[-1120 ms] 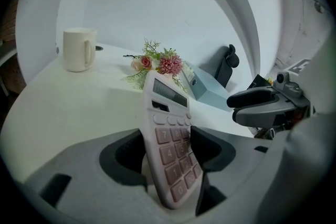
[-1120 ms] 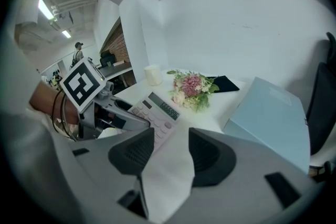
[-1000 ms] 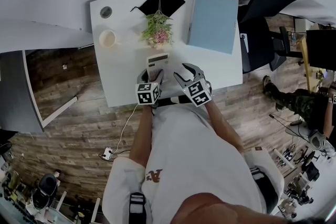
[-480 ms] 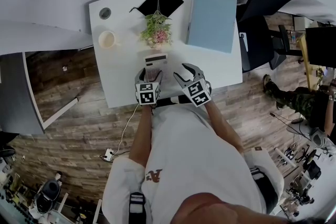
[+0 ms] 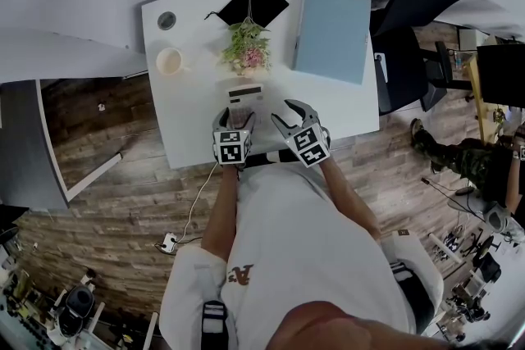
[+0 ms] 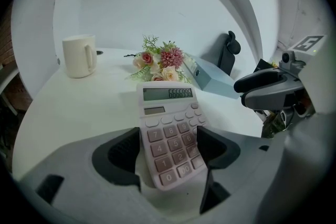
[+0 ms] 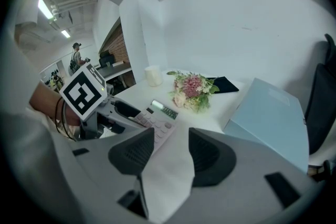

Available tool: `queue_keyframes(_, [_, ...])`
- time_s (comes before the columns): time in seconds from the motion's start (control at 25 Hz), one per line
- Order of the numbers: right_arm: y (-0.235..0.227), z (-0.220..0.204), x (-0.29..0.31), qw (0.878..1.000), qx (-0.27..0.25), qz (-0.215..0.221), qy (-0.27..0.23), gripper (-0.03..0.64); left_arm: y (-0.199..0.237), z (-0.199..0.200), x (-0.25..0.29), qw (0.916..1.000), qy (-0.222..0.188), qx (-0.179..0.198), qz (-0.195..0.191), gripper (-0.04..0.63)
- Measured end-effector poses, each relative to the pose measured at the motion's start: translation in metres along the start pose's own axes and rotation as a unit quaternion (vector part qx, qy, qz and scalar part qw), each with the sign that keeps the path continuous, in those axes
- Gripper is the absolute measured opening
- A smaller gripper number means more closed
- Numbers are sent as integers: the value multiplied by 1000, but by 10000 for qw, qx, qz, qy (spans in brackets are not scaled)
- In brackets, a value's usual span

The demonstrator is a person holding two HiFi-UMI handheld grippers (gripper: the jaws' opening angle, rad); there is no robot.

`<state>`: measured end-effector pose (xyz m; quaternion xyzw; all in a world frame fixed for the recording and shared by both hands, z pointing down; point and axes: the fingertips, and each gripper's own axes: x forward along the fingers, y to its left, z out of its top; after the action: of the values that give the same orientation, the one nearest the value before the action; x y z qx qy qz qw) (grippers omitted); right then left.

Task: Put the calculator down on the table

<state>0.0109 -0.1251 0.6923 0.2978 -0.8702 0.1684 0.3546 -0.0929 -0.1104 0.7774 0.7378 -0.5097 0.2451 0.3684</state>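
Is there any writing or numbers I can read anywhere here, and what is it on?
"7", "8", "4", "5", "0", "00": keys of the calculator.
"6666...": its display; last digits blurred.
Shirt print: too small to read.

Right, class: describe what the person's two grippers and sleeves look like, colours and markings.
The left gripper and right gripper are light grey shells with dark fingers. Each carries a white cube printed with black square markers. The person wears a white short-sleeved T-shirt.
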Motion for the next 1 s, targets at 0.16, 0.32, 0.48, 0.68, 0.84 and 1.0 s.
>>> queue_keyframes(0.16, [2,1,0,10000,15,-21,-26,212,0,-2,-1,10000,10,57,-61,351])
queue_keyframes(0.32, [1,4,0,10000,-11,-62,-71,213,-1,2,-6,9995,-50,313,-48,345])
queue_keyframes(0.48, [-1,12,-2,9998,-35,-122,-179,213,-7,22,-22,9962,-397,770,-53,278])
queue_keyframes(0.68, [-8,37,-11,9984,-131,-271,-476,210,-14,61,-45,9866,-1001,1288,-21,225])
queue_keyframes(0.84, [-9,66,-28,9948,-404,-470,-802,206,-18,94,-68,9765,-1474,1572,-24,202])
queue_keyframes(1.0, [-13,102,-52,9874,-637,-726,-1252,186,-25,128,-91,9627,-1922,1906,-47,181])
